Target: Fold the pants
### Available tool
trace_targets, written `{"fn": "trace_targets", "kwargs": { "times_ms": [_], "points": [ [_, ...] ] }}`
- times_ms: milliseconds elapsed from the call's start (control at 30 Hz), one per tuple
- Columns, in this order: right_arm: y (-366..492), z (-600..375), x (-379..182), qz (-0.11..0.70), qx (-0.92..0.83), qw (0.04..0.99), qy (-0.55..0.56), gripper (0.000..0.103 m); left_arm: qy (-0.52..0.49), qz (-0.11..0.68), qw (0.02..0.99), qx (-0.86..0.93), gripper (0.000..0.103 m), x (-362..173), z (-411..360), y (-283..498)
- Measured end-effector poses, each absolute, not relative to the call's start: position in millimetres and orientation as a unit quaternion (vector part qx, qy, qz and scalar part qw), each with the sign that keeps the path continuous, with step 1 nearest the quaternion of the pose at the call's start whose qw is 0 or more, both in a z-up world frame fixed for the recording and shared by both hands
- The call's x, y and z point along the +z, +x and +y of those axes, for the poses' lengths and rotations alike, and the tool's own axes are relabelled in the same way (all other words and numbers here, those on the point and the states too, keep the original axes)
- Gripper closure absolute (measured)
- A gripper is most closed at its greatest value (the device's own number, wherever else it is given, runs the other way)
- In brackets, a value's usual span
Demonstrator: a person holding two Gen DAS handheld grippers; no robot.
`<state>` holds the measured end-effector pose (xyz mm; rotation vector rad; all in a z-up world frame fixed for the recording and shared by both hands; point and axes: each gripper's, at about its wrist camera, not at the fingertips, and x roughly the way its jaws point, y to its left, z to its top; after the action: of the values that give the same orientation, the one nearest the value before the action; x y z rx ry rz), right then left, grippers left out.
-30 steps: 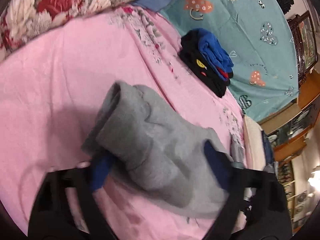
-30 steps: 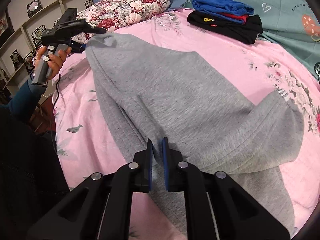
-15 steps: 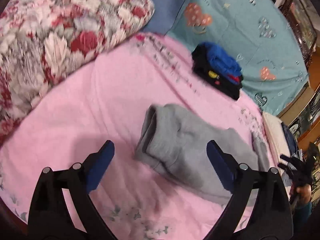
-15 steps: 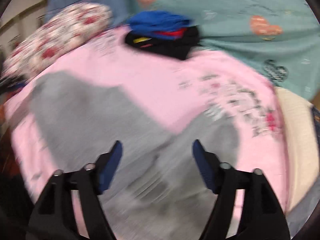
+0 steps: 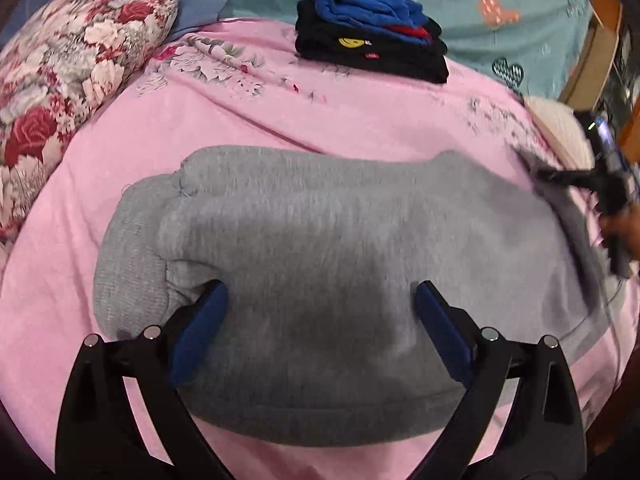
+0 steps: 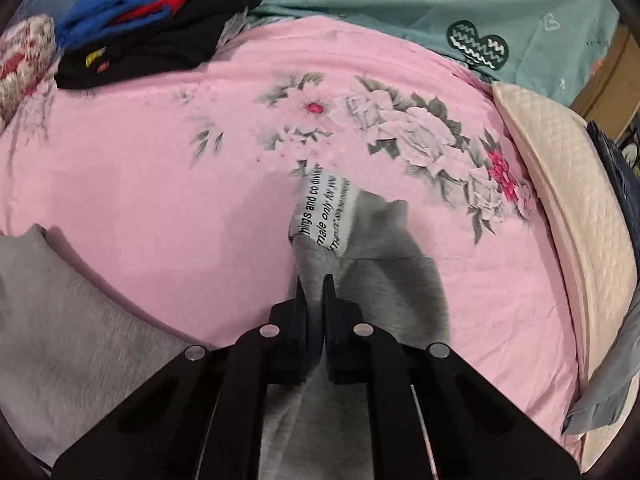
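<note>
Right gripper (image 6: 316, 292): jaws pressed together, an edge of the grey pants (image 5: 332, 264) with its printed label (image 6: 324, 212) pinched just ahead of the fingertips. Left gripper (image 5: 320, 312): jaws spread wide, nothing held, poised over the near part of the pants. Pants: bunched in a partial fold on the pink sheet (image 5: 360, 120), directly ahead of the left gripper. Stack of folded clothes (image 5: 372, 32): well beyond both grippers. Floral pillow (image 5: 68, 68): far left of the left gripper. Step judged in hand: carrying the pinched edge across for the fold. Handling advised: grip to be kept firm, edge laid flush over the layer beneath, and the fold pressed flat by the free gripper.
</note>
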<state>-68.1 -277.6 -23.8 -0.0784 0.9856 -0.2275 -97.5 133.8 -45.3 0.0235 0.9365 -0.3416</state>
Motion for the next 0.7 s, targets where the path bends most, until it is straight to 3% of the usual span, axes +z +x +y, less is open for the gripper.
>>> {"fn": "trace_targets", "kwargs": {
  "times_ms": [100, 300, 400, 533, 633, 700],
  "points": [
    [-116.8, -310.1, 24.6, 0.409, -0.073, 0.907, 0.072, 0.096, 0.027, 0.459, 0.873, -0.161, 0.009, -45.7, 138.7, -94.8],
    [-273.5, -372.2, 85.1, 0.26, -0.031, 0.937, 0.232, 0.096, 0.012, 0.477, 0.86, -0.182, 0.027, -39.1, 157.1, -91.0],
    [-342.7, -400.0, 63.0, 0.232, -0.038, 0.923, 0.306, 0.096, -0.011, 0.487, 0.851, -0.193, 0.029, -37.1, 166.1, -87.5],
    [-371.1, -422.0, -10.3, 0.293, -0.077, 0.878, 0.37, 0.094, -0.021, 0.501, 0.843, -0.193, 0.029, -36.4, 168.6, -82.2],
    [-375.1, -431.3, -49.2, 0.322, -0.087, 0.845, 0.418, 0.087, -0.014, 0.51, 0.84, -0.183, 0.029, -35.4, 166.1, -81.0],
    [-388.7, -435.2, -45.9, 0.304, -0.095, 0.836, 0.447, 0.056, -0.01, 0.513, 0.84, -0.175, 0.029, -33.2, 165.3, -81.3]
  ]
}}
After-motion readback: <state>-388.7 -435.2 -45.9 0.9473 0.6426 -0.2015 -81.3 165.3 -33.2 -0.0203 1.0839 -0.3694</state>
